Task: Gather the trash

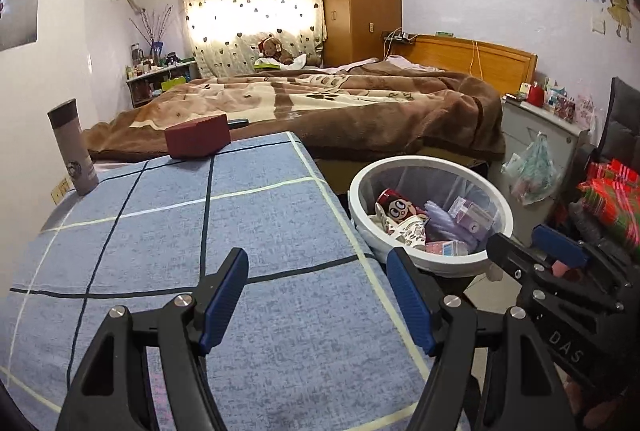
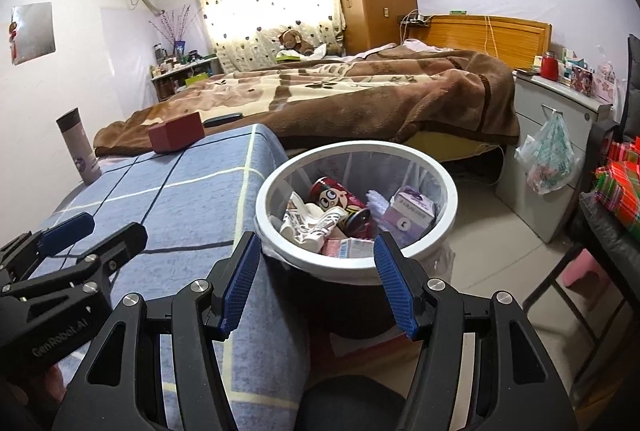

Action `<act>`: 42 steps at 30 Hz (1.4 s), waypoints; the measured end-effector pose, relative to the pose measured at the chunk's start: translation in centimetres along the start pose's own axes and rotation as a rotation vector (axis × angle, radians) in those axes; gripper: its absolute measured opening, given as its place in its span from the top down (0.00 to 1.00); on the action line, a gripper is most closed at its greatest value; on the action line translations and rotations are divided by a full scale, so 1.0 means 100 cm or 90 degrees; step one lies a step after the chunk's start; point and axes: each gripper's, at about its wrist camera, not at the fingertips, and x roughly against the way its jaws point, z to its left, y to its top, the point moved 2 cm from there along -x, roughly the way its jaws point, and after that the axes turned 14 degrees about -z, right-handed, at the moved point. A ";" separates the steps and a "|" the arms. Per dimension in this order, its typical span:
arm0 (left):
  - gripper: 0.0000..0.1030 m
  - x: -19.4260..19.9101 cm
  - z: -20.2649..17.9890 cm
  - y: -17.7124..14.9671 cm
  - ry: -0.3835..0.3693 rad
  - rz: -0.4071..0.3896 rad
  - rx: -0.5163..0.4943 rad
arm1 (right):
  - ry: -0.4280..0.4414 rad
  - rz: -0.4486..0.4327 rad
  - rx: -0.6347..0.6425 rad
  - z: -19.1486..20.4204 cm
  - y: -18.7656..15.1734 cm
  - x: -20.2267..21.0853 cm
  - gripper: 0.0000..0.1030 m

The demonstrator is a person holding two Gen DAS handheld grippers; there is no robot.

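We see both grippers, left [image 1: 318, 273] and right [image 2: 316, 259], with ribbed blue pads spread apart and nothing between them, the left above the blue checked cloth [image 1: 256, 231], the right just short of the white round bin [image 2: 448, 215] standing right of the table. In the bin the trash lies jumbled: a red printed can [image 2: 334, 197] on its side, base toward us, beside a lilac carton [image 2: 412, 213]. Far on the cloth stand a dark red box [image 1: 198, 140] and an upright grey cylindrical flask [image 1: 74, 147].
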 end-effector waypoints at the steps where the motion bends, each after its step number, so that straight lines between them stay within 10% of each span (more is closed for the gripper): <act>1: 0.29 0.000 0.001 -0.001 0.000 0.000 0.001 | 0.000 -0.001 0.001 0.001 0.000 0.000 0.41; 42: 0.29 0.007 0.008 -0.001 0.010 0.001 0.012 | 0.004 -0.007 0.009 0.016 0.000 0.010 0.41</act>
